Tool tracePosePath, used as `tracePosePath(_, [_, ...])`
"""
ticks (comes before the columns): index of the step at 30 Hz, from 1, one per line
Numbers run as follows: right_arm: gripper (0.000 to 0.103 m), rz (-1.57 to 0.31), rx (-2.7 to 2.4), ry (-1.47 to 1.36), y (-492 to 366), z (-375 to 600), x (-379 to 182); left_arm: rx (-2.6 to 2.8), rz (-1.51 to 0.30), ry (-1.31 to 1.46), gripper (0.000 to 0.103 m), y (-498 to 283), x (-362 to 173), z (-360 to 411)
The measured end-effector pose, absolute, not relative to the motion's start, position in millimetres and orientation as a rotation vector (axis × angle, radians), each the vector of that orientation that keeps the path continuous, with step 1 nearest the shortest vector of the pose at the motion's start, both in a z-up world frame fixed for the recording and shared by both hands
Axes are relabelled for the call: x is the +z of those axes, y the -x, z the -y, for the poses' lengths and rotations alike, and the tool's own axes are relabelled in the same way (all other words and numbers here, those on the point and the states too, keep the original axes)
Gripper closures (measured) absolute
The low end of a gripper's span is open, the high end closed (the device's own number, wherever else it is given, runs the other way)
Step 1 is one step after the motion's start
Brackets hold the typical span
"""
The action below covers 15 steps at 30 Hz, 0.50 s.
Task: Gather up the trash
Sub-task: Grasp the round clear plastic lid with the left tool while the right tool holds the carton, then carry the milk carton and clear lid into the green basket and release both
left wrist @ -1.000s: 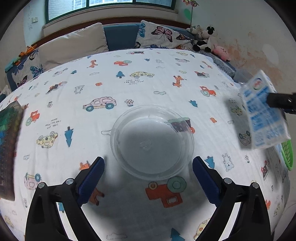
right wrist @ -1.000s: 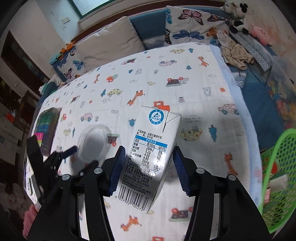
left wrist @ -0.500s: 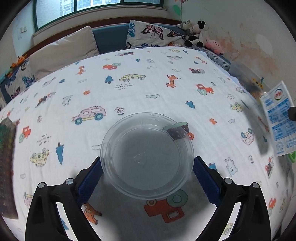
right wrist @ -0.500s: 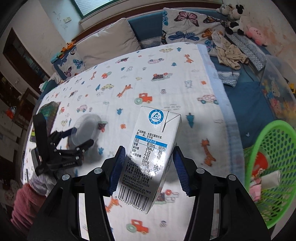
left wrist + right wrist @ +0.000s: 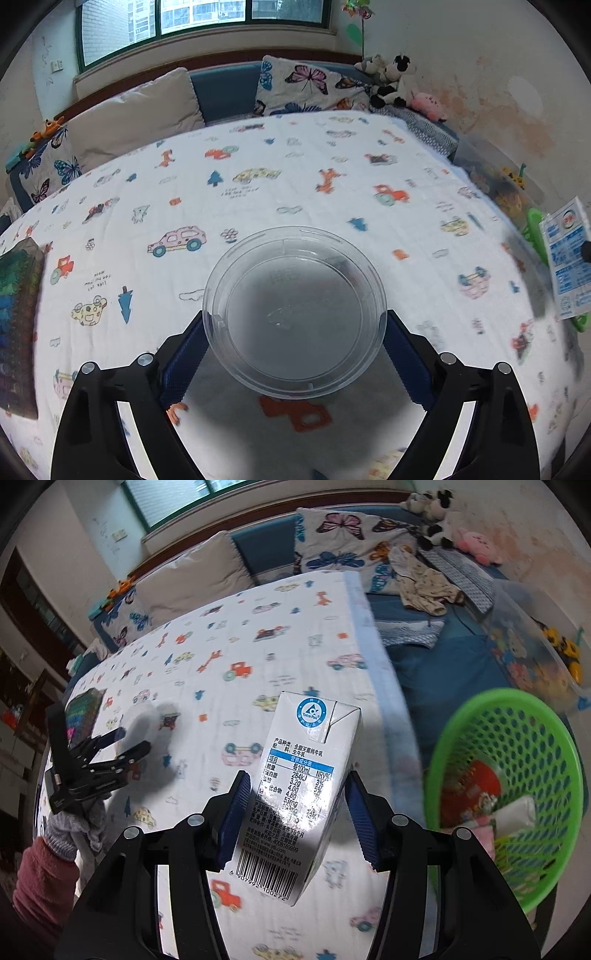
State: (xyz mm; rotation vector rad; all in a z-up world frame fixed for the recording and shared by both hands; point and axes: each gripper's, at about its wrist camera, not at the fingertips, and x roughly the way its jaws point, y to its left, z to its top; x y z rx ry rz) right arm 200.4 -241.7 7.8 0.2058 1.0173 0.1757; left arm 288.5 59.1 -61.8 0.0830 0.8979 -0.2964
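A clear round plastic container (image 5: 294,312) lies on the cartoon-print tablecloth (image 5: 258,192). My left gripper (image 5: 294,354) has its blue pads on both sides of the container, touching its rim. My right gripper (image 5: 297,818) is shut on a white and blue milk carton (image 5: 295,786), held in the air near the table's right edge. The carton also shows at the right edge of the left wrist view (image 5: 567,258). A green mesh basket (image 5: 517,738) with some trash inside stands to the right of the carton, off the table.
A dark patterned box (image 5: 16,306) lies at the table's left edge. Cushions (image 5: 140,110) and plush toys (image 5: 395,81) line the bench behind. A clear storage bin (image 5: 535,642) with toys stands beyond the basket.
My left gripper moved forward and its pads closed in on the clear container. My right gripper carried the carton rightward, closer to the green basket.
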Motion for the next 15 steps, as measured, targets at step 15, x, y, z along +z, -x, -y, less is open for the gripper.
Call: tracePosePath(15, [0.049, -0.946, 0.002, -0.242, -148.9, 343.1, 6.4, -0.413, -0.815, -0.056, 0.015, -221.4, -14.3, 14.5])
